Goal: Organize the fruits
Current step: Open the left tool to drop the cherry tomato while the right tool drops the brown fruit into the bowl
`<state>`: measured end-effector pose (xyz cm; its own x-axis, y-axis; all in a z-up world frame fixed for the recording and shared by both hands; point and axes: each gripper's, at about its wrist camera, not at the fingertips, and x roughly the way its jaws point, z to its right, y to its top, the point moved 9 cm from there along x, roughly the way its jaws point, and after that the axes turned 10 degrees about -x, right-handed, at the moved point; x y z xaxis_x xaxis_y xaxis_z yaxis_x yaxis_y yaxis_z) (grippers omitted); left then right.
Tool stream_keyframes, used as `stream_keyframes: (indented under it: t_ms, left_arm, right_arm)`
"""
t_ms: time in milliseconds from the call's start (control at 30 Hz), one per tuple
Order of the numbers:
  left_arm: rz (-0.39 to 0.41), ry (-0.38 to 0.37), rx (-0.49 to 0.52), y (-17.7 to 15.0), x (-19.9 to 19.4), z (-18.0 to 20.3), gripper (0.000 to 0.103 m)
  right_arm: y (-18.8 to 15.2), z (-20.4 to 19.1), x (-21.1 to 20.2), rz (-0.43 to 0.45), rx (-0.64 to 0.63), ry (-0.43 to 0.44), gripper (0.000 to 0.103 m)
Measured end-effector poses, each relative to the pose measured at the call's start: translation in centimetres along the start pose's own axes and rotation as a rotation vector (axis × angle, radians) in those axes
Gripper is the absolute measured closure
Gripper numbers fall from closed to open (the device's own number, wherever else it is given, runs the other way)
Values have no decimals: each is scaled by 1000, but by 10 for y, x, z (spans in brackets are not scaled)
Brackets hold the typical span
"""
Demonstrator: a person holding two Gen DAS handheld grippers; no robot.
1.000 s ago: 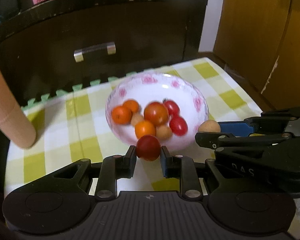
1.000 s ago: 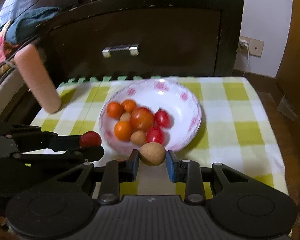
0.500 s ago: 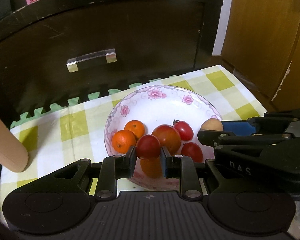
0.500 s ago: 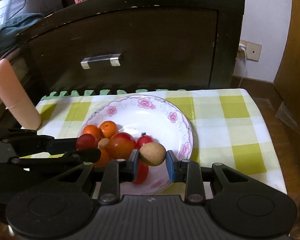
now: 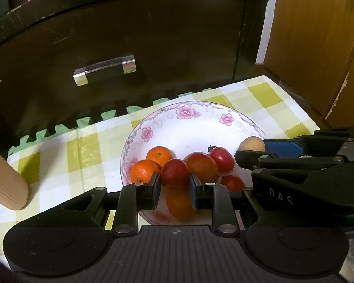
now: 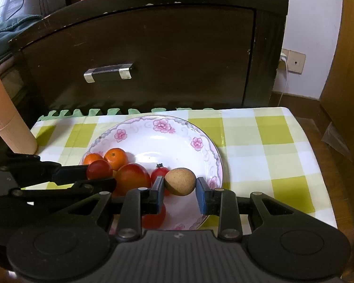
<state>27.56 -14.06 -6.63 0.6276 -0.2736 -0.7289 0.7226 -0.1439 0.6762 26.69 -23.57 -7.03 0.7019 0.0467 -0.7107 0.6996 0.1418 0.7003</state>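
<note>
A white plate with pink flowers sits on the yellow-checked cloth and holds two oranges, a large red-orange fruit and small red tomatoes. My left gripper is shut on a red tomato above the plate's near left part. Beside it on the right, my right gripper is shut on a round brown fruit over the plate's near right part. Fruit under the fingers is partly hidden.
A ribbed peach-coloured cylinder stands at the table's left edge. A dark cabinet with a metal handle rises right behind the table. The checked cloth runs right of the plate to the table edge.
Both grippers have moved forward, from the plate's near rim to above the fruit in it, each still gripping its own fruit. The fruit in the plate has not moved.
</note>
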Motion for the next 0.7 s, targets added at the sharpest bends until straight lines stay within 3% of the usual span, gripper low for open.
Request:
stream_keyframes:
  t_ms: [700]
  left_arm:
    - [20, 10, 5, 6, 2, -1, 70]
  right_arm:
    - [2, 3, 5, 6, 35, -1, 73]
